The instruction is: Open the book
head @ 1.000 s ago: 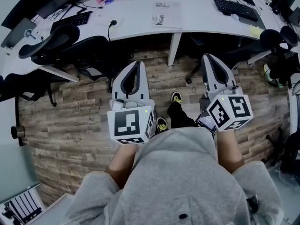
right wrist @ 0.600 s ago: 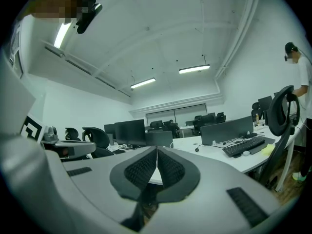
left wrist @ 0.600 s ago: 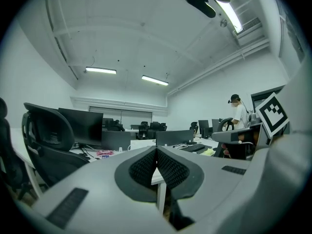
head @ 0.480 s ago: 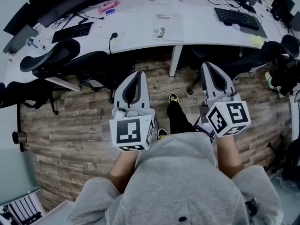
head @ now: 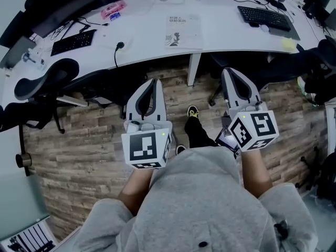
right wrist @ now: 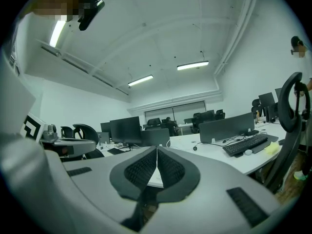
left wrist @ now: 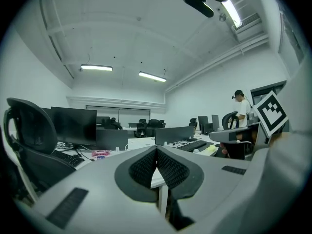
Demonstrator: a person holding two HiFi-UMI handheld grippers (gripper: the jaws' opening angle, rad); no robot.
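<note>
Head view: the book (head: 182, 30) lies flat, cover up, on the white bench (head: 226, 30) at the upper centre of the frame, well apart from both claws. A black keyboard (head: 73, 41) sits on the bench to the book's left, a second keyboard (head: 262, 16) to its right, and a pink packet (head: 114, 8) toward the upper left. Below the bench edge, over the wood-plank floor (head: 79, 140), the left claw (head: 154, 81) and the right claw (head: 229, 70) point up the frame toward the bench, side by side. The left gripper view shows the left claw (left wrist: 157, 150) with its ribbed pads pressed together and nothing between them. The right gripper view shows the right claw (right wrist: 156, 150) likewise closed and empty. A black office chair (head: 47, 77) stands at the left of the frame beside the bench. The person's grey sweatshirt (head: 199, 203) fills the lower frame.
</note>
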